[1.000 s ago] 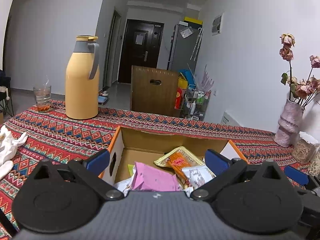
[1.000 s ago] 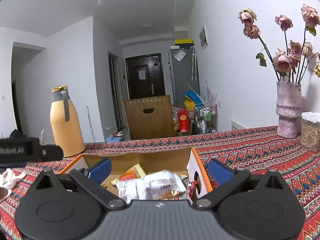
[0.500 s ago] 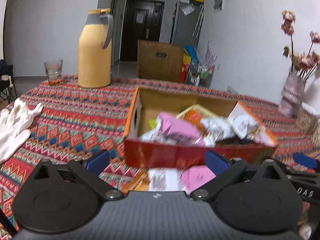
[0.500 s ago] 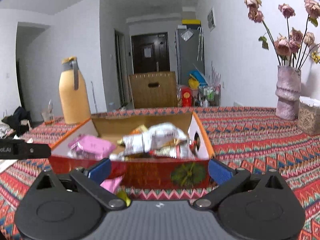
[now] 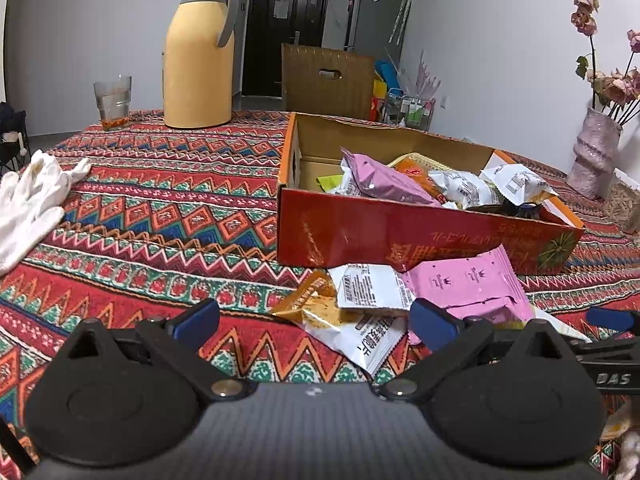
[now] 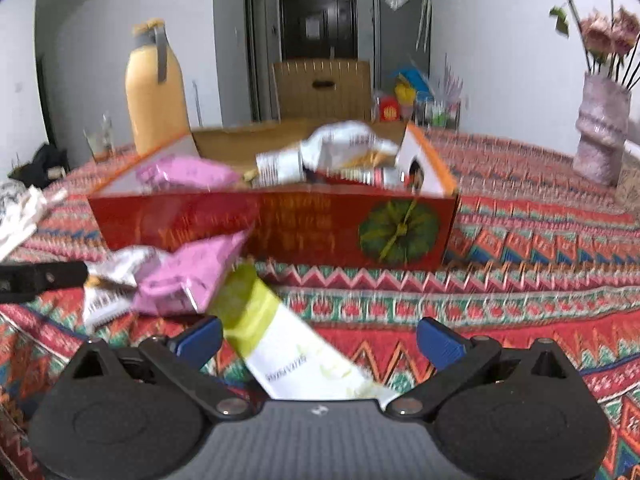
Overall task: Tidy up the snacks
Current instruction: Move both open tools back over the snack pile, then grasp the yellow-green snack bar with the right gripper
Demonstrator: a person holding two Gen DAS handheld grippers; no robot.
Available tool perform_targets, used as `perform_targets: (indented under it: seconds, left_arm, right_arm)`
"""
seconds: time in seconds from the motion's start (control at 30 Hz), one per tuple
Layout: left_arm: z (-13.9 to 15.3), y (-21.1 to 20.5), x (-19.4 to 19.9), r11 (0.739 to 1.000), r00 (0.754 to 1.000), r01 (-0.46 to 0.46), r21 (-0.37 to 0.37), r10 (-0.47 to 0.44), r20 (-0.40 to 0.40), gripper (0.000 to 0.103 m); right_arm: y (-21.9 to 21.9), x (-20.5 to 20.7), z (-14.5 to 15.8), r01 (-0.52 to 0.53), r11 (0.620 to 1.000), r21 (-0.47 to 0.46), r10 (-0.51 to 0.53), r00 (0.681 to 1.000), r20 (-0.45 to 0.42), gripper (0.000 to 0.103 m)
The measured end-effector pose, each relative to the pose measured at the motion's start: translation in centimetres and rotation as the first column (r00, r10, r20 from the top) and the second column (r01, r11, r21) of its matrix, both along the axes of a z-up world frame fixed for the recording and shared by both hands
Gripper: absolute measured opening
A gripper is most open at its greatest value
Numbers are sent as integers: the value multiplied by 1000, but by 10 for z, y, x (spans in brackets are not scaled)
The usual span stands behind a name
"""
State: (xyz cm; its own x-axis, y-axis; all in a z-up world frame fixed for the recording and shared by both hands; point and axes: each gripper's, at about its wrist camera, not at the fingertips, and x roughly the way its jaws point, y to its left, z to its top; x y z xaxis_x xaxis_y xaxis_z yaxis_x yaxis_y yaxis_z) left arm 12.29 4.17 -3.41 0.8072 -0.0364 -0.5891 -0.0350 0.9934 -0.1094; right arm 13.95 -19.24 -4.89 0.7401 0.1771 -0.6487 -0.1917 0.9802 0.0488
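Hovering low over the patterned tablecloth (image 5: pixel 168 216), I hold both claws spread wide with nothing between their pads. The left gripper (image 5: pixel 314 318) frames a small heap of loose snacks at lower centre of its view: an orange packet (image 5: pixel 310 300), a white packet (image 5: pixel 370 286) lying across it, and a flat pink packet (image 5: pixel 468 284) whose upper edge touches the front wall of the red snack box (image 5: pixel 400 232). The box fills the middle right of that frame and already holds several packets, a pink one on top.

In the right wrist view, which is blurred, the right gripper (image 6: pixel 320 338) has a green-and-white packet (image 6: pixel 280 336) lying between its open fingers, running from the centre down under the claw body. The pink packet sits just to its upper left, overlapping its far end.

My guess is that the step in hand is picking up these strays for the box. To do it well, I would take one packet per claw: the right on the green-and-white one, since it is already lined up, pinching across its narrow width instead of its slippery length. With the left I would go for the white packet on top, not the orange one pinned beneath. Thin film tends to slide, so I should close squarely and lift clear of the box wall before releasing.
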Motion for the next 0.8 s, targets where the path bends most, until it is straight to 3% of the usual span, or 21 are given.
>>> perform_targets:
  seconds: [0.17,0.67,0.77,0.8]
  left_arm:
    - [-2,4,1,999,1000,4,-39,-4,-3,103]
    - [-5,11,4,996,1000,2,-92,-4,-23,103]
    - [-5,11,4,996,1000,4,-94,-6,-25,103]
    - [-6,11,4,996,1000,3,-94,-6,-26,103]
  right_arm:
    - [11,13,-7,-29,999,-43,27,998,-49,103]
    - [14,25,-9,-43,999,-31,42,998,-51,103]
    - [10,16,-6,-67,998,-20,66,997,-30,84]
    - [9,13,-4,-81,997,-18,80,996,-23,69]
